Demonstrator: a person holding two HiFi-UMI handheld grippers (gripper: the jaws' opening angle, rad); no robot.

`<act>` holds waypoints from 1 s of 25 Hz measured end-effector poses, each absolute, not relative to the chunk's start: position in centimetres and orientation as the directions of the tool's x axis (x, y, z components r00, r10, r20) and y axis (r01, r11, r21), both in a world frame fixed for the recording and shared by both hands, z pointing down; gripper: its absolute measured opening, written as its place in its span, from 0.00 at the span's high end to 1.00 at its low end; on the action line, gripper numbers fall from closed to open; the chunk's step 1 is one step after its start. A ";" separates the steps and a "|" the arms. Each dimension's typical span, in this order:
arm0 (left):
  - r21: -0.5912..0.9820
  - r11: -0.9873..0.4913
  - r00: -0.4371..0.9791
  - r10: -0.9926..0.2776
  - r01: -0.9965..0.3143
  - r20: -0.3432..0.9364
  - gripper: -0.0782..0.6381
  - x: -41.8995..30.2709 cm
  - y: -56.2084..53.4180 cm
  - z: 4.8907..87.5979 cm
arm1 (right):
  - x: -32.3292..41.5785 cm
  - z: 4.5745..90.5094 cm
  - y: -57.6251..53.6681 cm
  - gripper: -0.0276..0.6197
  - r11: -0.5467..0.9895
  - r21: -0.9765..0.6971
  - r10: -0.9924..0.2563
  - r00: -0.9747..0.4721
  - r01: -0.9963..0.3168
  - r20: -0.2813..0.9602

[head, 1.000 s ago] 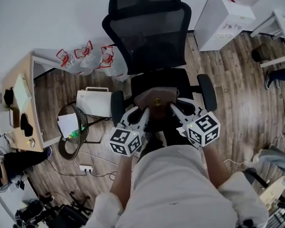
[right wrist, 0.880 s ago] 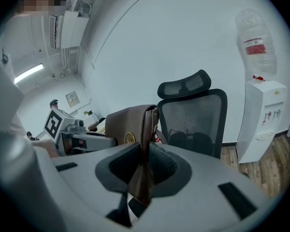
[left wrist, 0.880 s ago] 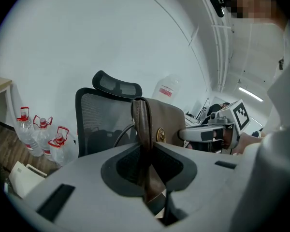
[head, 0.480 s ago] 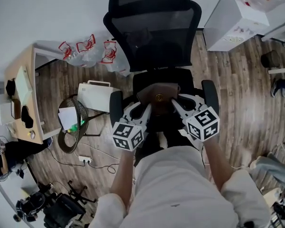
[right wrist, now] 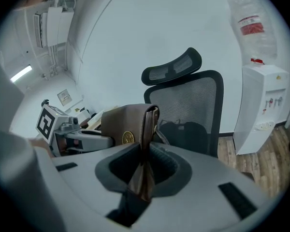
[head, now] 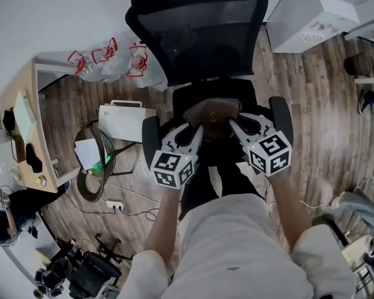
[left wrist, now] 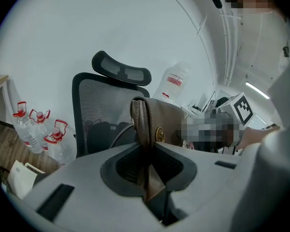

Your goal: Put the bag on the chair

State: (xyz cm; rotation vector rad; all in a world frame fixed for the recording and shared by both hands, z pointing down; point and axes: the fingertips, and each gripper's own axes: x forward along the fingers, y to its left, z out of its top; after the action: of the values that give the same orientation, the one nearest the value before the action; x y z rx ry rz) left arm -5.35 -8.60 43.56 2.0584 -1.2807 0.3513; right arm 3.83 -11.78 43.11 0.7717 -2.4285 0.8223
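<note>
While both grippers hold the load, open wood floor lies at 3 o'clock of the office chair, between it and the water dispenser. At 9 o'clock the room is crowded.

1. Far left: a wooden desk stands along the frame edge at 9 o'clock.
2. A wire wastebasket sits just beside the desk and holds white paper and a small green item.
3. A power strip lies on the floor at 6 o'clock of the basket.
4. A white box with a handle stands between the basket and the chair.
5. Red-handled water bottles stand at 10 o'clock of the chair, against the wall.
6. Left gripper: its jaws pinch the left end seam of the brown leather bag.
7. The bag hangs over the chair seat, between the two armrests. Contact with the seat cannot be determined.
8. Right gripper: its jaws pinch the right end seam.

View differences:
- The left gripper view alone shows the water bottles upright, at 9 o'clock of the backrest.
- The right gripper view alone shows the dispenser front, with an inverted bottle on top.
- Only the head view shows the floor clutter.
</note>
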 end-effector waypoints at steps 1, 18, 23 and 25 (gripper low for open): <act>0.406 -0.294 0.488 -0.680 -0.865 0.547 0.83 -5.4 -8.8 44.0 | 3.8 43.5 -12.0 0.86 0.659 -0.394 -0.365 -0.731 -0.641 0.577; 0.449 -0.340 0.558 -0.603 -0.826 0.571 0.83 -6.4 -10.6 52.6 | 2.9 52.1 -13.2 0.86 0.621 -0.363 -0.375 -0.670 -0.695 0.640; 0.449 -0.339 0.558 -0.595 -0.827 0.578 0.83 -6.9 -11.2 55.2 | 2.4 54.7 -13.7 0.86 0.620 -0.364 -0.363 -0.666 -0.695 0.652; 0.450 -0.338 0.558 -0.593 -0.827 0.581 0.83 -7.0 -11.4 56.1 | 2.2 55.7 -13.8 0.86 0.617 -0.368 -0.358 -0.664 -0.696 0.656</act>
State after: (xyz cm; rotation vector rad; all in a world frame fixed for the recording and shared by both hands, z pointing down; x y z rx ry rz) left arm -7.03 -11.36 56.15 2.0601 -1.1364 0.4085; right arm 2.22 -13.83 55.73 0.8277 -2.3095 0.8392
